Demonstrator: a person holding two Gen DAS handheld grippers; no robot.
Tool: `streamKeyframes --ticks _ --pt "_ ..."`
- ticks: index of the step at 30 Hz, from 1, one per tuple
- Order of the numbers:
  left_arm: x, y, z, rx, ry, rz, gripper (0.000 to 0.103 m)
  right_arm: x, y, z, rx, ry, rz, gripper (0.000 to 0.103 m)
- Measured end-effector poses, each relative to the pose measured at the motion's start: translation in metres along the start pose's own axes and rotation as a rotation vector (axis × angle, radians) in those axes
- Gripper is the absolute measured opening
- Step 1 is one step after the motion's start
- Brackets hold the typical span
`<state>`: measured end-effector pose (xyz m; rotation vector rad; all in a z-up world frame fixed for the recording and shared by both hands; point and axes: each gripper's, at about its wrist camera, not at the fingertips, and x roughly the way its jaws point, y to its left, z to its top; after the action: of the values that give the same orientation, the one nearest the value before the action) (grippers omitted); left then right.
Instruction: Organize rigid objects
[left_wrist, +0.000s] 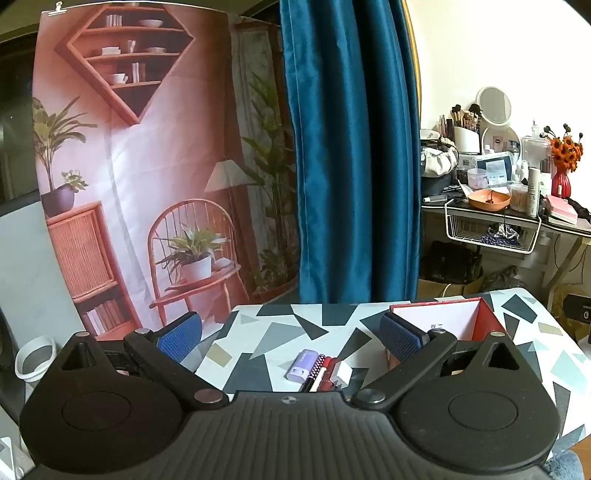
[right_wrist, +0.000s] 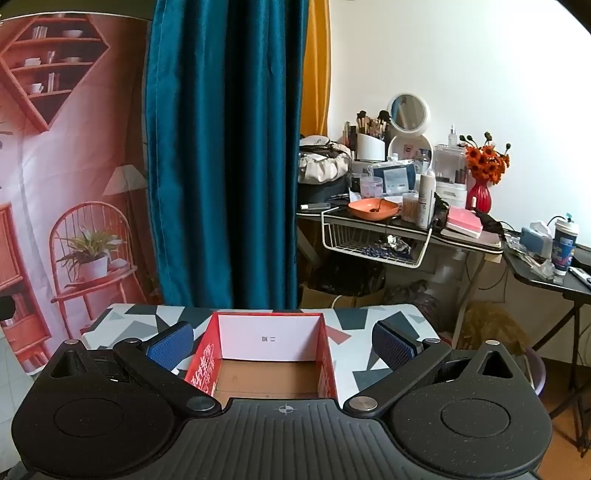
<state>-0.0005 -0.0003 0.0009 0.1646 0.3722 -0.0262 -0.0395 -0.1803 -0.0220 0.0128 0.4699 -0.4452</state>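
Right gripper (right_wrist: 282, 341) wide open above red box (right_wrist: 271, 354), patterned table (right_wrist: 369, 319), teal curtain (right_wrist: 225, 147) behind

a printed backdrop (left_wrist: 147, 166) of shelves, plants and a chair is hanging at the left, beside a teal curtain (right_wrist: 225, 155) with a strip of yellow curtain (right_wrist: 317, 66) showing next to it. a white wall (right_wrist: 461, 66) is catching soft daylight. a cluttered dressing table (right_wrist: 406, 225) is standing against it, carrying a round mirror (right_wrist: 408, 110) and a red vase of orange flowers (right_wrist: 479, 195).
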Motion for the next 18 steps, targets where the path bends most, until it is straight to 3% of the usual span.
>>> streamKeyframes --ticks 18 --pt "-0.0011 0.0003 -0.0009 -0.003 -0.009 0.007 0.103 -0.0004 -0.0004 0.0005 0.007 0.0 0.003 0.103"
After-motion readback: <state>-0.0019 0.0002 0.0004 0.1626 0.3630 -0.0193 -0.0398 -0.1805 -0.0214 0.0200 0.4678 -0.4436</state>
